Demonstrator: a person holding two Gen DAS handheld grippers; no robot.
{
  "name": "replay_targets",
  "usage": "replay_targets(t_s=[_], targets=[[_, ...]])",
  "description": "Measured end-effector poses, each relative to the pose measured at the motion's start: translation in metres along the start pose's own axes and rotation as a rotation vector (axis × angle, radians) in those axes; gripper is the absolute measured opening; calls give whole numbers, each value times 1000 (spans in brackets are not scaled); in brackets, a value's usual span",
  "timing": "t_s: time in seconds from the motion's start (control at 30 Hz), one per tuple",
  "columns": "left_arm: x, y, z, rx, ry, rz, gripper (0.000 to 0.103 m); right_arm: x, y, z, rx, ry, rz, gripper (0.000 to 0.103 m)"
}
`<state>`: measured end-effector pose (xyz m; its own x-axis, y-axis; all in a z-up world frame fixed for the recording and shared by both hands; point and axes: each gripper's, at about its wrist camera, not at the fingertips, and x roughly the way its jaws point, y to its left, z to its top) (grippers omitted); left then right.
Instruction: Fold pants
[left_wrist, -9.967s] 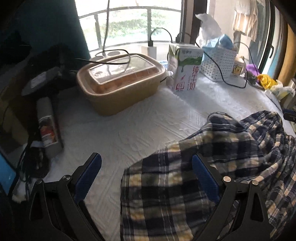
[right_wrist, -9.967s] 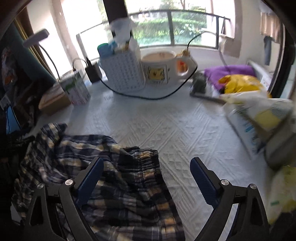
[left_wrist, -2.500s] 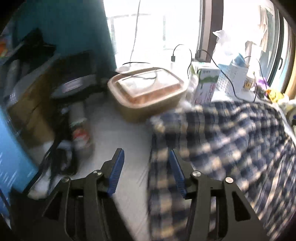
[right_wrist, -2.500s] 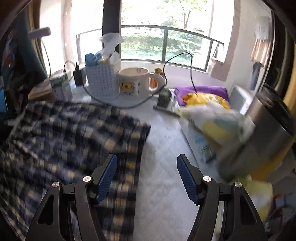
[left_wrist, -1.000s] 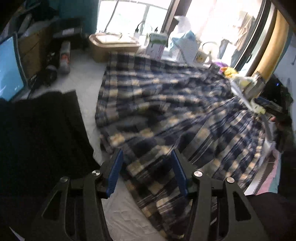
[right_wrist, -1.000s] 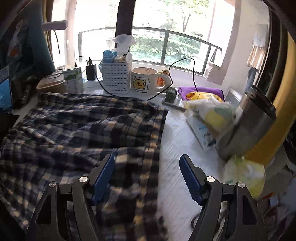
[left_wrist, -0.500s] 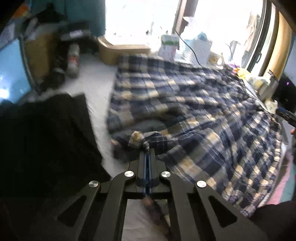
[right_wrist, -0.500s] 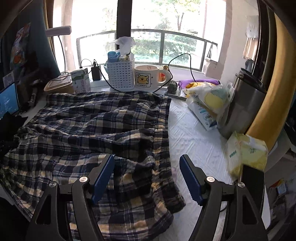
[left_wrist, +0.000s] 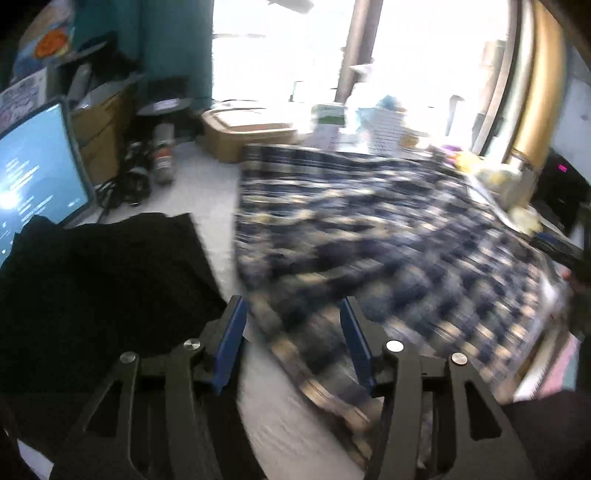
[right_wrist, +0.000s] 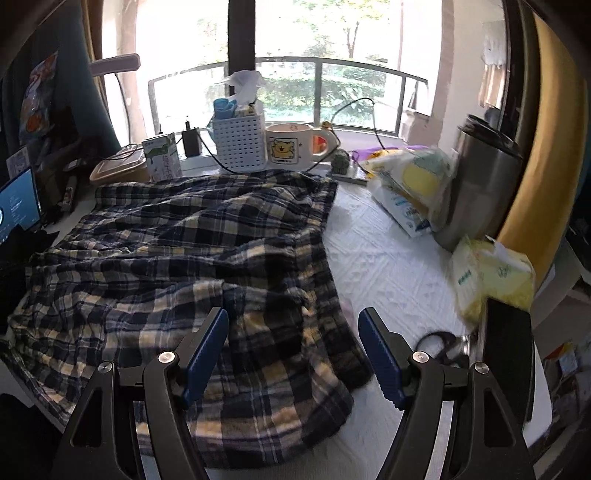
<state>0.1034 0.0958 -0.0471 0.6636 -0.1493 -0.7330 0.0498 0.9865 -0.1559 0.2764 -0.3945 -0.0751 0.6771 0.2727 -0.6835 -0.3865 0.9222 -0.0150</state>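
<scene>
pants spread rumpled across centre frame | step: laying flat, no fold yet | left gripper jaws opening, pinching nothing | right gripper spread, empty | next: likely seize near hem, lower frame

The left claw and the right claw look alike: black angular finger arms (open triangular cut-outs in each), round silver screw heads at the pivots, and ribbed blue pads lining the inner faces of the fingers.
</scene>
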Motion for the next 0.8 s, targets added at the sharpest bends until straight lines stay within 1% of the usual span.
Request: replay_targets(t_s=[0.07,0.2,0.3,0.37,0.43,0.5,0.6,0.67,0.7,0.8], targets=[[-12,-14,-10,27,5,-61,53,-5,-2,-5,14,-7,-10,75],[-20,-41,-30,79,33,-150,53,-17,-3,-14,25,-23,-21,75],[-19,-55,-43,90,62,-201,53,-26,-1,-20,25,-34,-23,75],[-19,-65,-52,118,74,-218,53,-33,-2,-27,30,-45,-27,76],[-18,-72,-59,149,81,-236,53,-40,-5,-32,38,-51,-29,81],[-17,-77,-67,178,93,-236,53,-44,-9,-37,45,-53,-38,86],[-6,-80,-78,210,143,-215,57,-48,-16,-48,46,-44,-60,86],[1,-83,-85,234,169,-199,57,-45,-19,-57,12,-30,-123,86],[0,-85,-88,248,162,-190,57,-43,-20,-61,-5,-24,-150,86],[-2,-92,-96,307,134,-150,57,-36,-24,-73,-29,3,-179,86]])
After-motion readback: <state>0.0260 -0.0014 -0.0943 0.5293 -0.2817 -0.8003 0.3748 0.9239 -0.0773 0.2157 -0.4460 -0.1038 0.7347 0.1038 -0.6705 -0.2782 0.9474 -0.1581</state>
